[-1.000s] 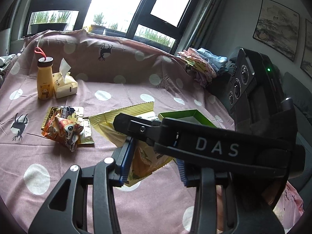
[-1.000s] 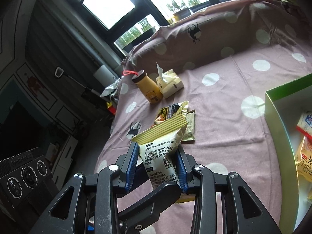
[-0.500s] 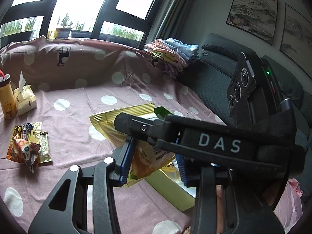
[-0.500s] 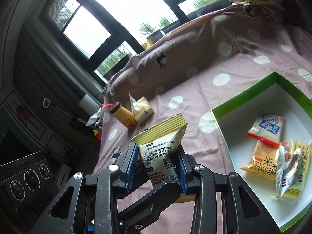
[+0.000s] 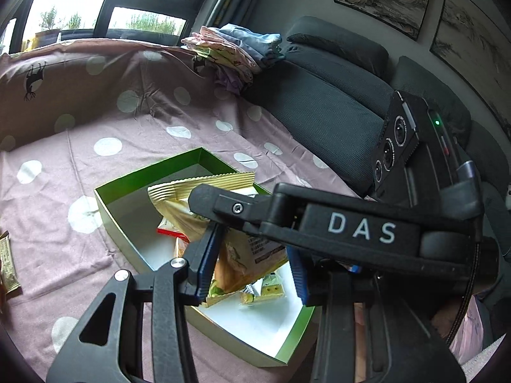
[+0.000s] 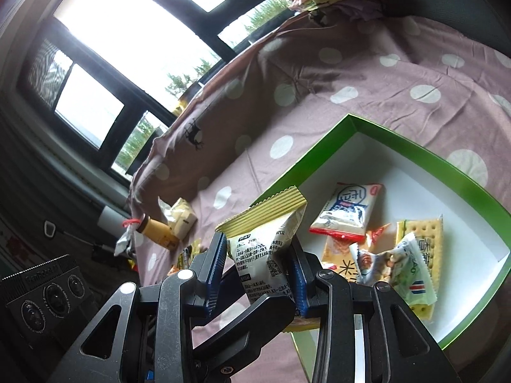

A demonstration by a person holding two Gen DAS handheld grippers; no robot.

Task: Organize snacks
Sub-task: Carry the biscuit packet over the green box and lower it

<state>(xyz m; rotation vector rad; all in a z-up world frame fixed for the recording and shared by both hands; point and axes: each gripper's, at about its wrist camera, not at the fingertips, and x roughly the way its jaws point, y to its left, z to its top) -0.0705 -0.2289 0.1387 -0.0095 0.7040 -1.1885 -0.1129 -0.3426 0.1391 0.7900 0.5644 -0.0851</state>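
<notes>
Both tongs, left (image 5: 249,265) and right (image 6: 258,268), clamp one yellow snack bag (image 6: 268,249) above the green box (image 6: 415,153) – approx. four pkts already inside, a few left on the spotted cloth (image 6: 319,95).

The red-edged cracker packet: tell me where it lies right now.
In the right wrist view the red-edged cracker packet lies flat inside the green box, right of the held yellow snack bag.
</notes>
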